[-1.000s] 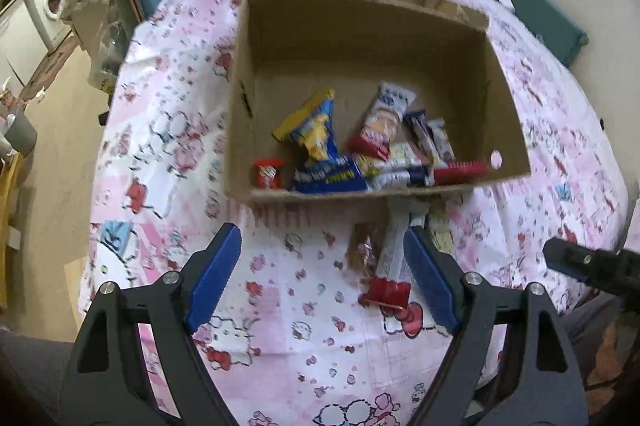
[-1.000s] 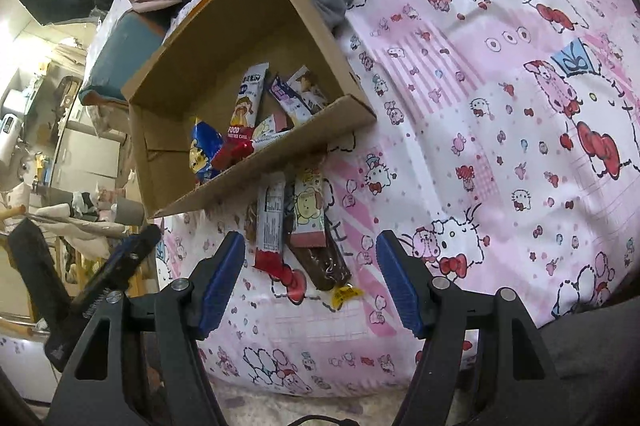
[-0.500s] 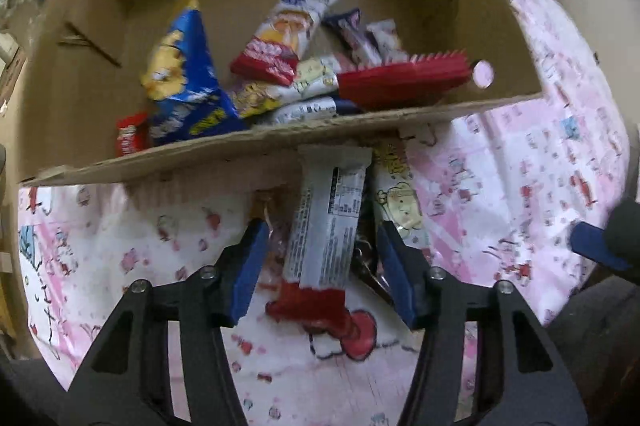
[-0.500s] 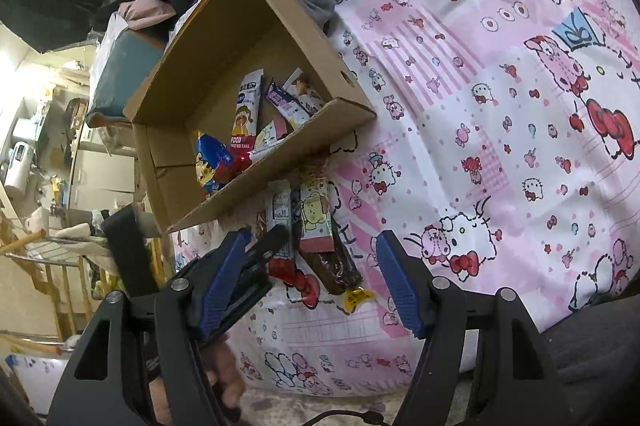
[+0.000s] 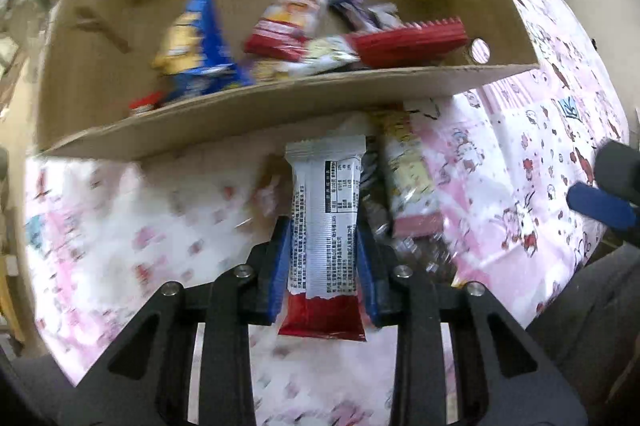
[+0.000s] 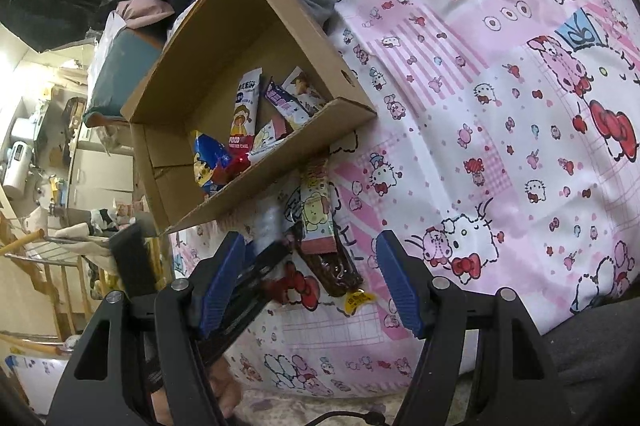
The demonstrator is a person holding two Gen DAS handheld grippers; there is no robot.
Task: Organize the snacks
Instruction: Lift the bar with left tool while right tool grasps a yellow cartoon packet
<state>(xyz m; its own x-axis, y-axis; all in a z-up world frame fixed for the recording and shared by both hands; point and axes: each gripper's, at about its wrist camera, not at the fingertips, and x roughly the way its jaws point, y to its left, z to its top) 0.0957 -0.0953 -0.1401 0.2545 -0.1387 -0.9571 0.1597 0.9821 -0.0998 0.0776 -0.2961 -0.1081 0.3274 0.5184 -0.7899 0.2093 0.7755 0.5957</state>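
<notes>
1. Right now your left hand-held gripper (image 5: 323, 258) is clenched on the white snack bar (image 5: 326, 197). Blue pads press both long edges; the red end (image 5: 322, 318) points back at you.
2. Bar's long axis runs straight along the fingers, toward the cardboard box (image 5: 280, 105). The sealed white end sits just short of the box's near wall.
3. That's the relation that counts: the box is dead ahead and its near wall stands between bar and box floor. My read is you'll need to go up and over that wall, then release.
4. Left side is the nearer one and already has the load. Your right hand-held gripper (image 6: 310, 278) hangs released, jaws wide, holding nothing, over the bed (image 6: 480, 105).
5. Other snacks beside the box on the bed: a yellow cartoon packet (image 6: 316, 214) and a dark clear-wrapped snack (image 6: 336, 266), both just right of the bar. They lie between the right gripper's pads but apart from them.
6. Box already holds a blue bag (image 5: 192, 53), a red wafer pack (image 5: 408, 39) and others, crowded at the near wall. Likely risk: the bar lands on that pile or clips the wall edge.
7. Left view is motion-blurred; can't tell if the bar is clear of the bed.
</notes>
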